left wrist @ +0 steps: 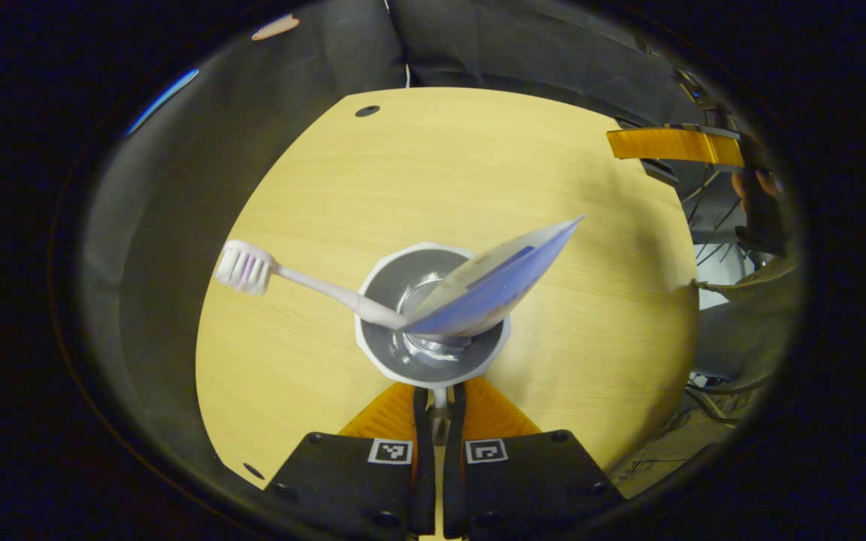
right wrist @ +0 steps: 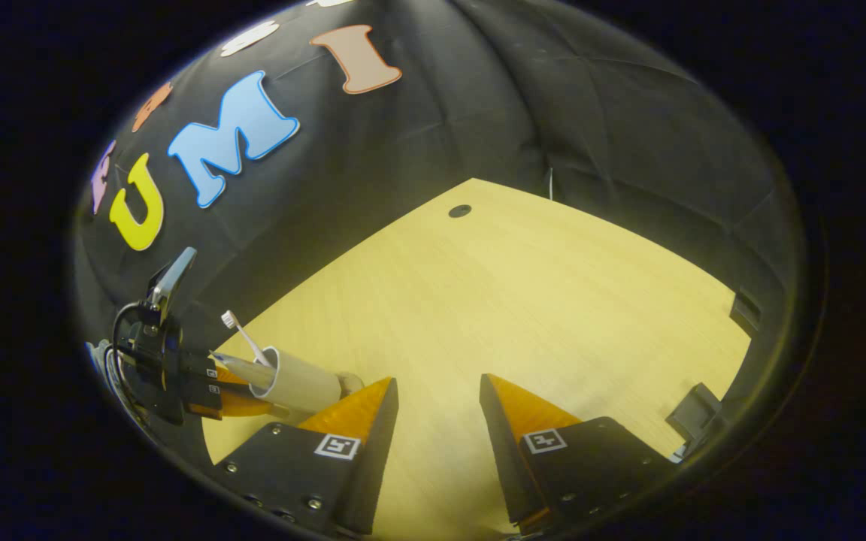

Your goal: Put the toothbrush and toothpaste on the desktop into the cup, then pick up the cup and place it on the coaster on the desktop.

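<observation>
The left gripper (left wrist: 439, 409) pinches the cup (left wrist: 433, 315) rim between closed fingers, keeping toothbrush (left wrist: 290, 282) and toothpaste (left wrist: 497, 282) leaning inside, while the right gripper (right wrist: 437, 406) hovers over the bench (right wrist: 523, 300), fingers spread and empty.

Cloth-walled booth (right wrist: 553, 113), wooden desktop (right wrist: 523, 300)

desk (right wrist: 553, 300): pale wood, round holes near corners | walls: black cloth (right wrist: 568, 113), creased | light: warm, from overhead

Brightly lit from above on the surface (left wrist: 433, 173), dim toward the heavily bent fisheye edges; soft shadows, sharp focus throughout
</observation>
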`<move>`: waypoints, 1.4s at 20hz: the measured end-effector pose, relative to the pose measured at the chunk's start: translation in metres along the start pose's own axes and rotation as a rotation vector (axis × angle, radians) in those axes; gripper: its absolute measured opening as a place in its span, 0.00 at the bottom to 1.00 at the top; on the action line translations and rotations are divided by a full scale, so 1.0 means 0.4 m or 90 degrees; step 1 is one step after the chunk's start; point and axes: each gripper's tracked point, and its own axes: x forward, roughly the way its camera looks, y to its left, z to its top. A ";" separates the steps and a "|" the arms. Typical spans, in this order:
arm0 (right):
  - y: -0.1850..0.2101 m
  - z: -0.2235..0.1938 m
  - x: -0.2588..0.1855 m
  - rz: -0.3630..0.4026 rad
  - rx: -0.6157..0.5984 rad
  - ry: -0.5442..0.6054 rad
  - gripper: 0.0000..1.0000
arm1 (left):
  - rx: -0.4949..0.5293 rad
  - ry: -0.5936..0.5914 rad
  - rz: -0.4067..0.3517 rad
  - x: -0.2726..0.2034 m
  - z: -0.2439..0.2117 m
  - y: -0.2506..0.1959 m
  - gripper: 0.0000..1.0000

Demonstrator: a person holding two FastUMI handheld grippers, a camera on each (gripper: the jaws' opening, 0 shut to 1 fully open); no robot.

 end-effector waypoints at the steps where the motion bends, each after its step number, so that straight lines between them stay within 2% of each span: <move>1: -0.015 0.003 -0.001 -0.004 0.006 -0.001 0.64 | 0.003 0.000 -0.004 0.001 -0.002 0.001 0.11; 2: -0.027 0.004 -0.001 -0.008 0.011 -0.001 0.72 | 0.005 0.001 -0.007 -0.001 -0.005 0.001 0.17; 3: -0.037 0.006 0.000 -0.011 0.017 0.000 0.64 | 0.005 0.003 -0.010 -0.001 -0.005 0.000 0.17; 4: -0.045 0.005 -0.002 -0.012 0.022 0.001 0.56 | 0.005 0.006 -0.012 -0.004 -0.008 -0.002 0.11; 5: -0.053 0.006 -0.002 -0.014 0.026 0.002 0.56 | 0.004 0.009 -0.012 -0.005 -0.008 -0.002 0.11; 6: -0.059 0.008 -0.001 -0.016 0.028 0.002 0.56 | 0.002 0.014 -0.011 -0.007 -0.011 -0.001 0.17; 8: -0.066 0.014 -0.003 -0.018 0.033 0.001 0.56 | -0.002 0.015 -0.008 -0.011 -0.007 -0.001 0.17; 9: -0.070 0.016 -0.005 -0.018 0.034 0.000 0.64 | -0.004 0.017 -0.007 -0.009 -0.016 0.000 0.11; 10: -0.076 0.017 -0.001 -0.018 0.034 0.001 0.64 | -0.008 0.022 -0.005 -0.011 -0.028 -0.002 0.11; 11: -0.078 0.016 -0.001 -0.018 0.035 0.002 0.64 | -0.012 0.019 -0.002 -0.008 -0.022 -0.010 0.17; 12: -0.079 0.014 0.002 -0.016 0.036 0.004 0.64 | -0.013 0.022 0.002 -0.006 -0.023 -0.011 0.11; 13: -0.077 0.013 0.003 -0.015 0.037 0.007 0.64 | -0.008 0.021 0.010 -0.007 -0.026 -0.006 0.12; 14: -0.076 0.009 0.005 -0.012 0.038 0.009 0.64 | 0.002 0.018 0.026 -0.010 -0.029 0.007 0.22; 15: -0.074 0.008 0.006 -0.010 0.037 0.011 0.64 | 0.012 0.016 0.035 -0.009 -0.037 0.008 0.27; 17: -0.071 0.006 0.004 -0.006 0.032 0.013 0.64 | 0.010 0.022 0.037 0.002 -0.046 -0.003 0.45; 19: -0.063 0.012 0.004 -0.002 0.028 0.012 0.64 | 0.005 0.012 0.040 0.004 -0.043 -0.008 0.57; 20: -0.063 0.011 0.005 0.000 0.027 0.011 0.64 | 0.004 0.006 0.045 -0.001 -0.042 -0.006 0.68; 21: -0.062 0.011 0.004 0.001 0.026 0.011 0.64 | 0.005 0.003 0.049 -0.010 -0.041 -0.004 0.56; 23: -0.055 0.010 0.004 0.007 0.029 0.012 0.64 | 0.006 -0.001 0.054 -0.023 -0.045 -0.004 0.56; 24: -0.049 0.009 0.003 0.010 0.030 0.012 0.64 | 0.002 -0.001 0.057 -0.030 -0.053 -0.003 0.69; 25: -0.041 0.010 0.001 0.014 0.029 0.012 0.64 | -0.004 -0.001 0.060 -0.036 -0.060 -0.003 0.70; 26: -0.034 0.008 0.001 0.019 0.026 0.013 0.64 | -0.011 -0.003 0.064 -0.045 -0.069 -0.002 0.59; 27: -0.023 0.009 0.001 0.023 0.021 0.013 0.64 | -0.020 -0.005 0.067 -0.049 -0.082 -0.002 0.72; 28: -0.014 0.010 0.000 0.027 0.015 0.013 0.64 | -0.029 -0.005 0.070 -0.054 -0.095 0.000 0.72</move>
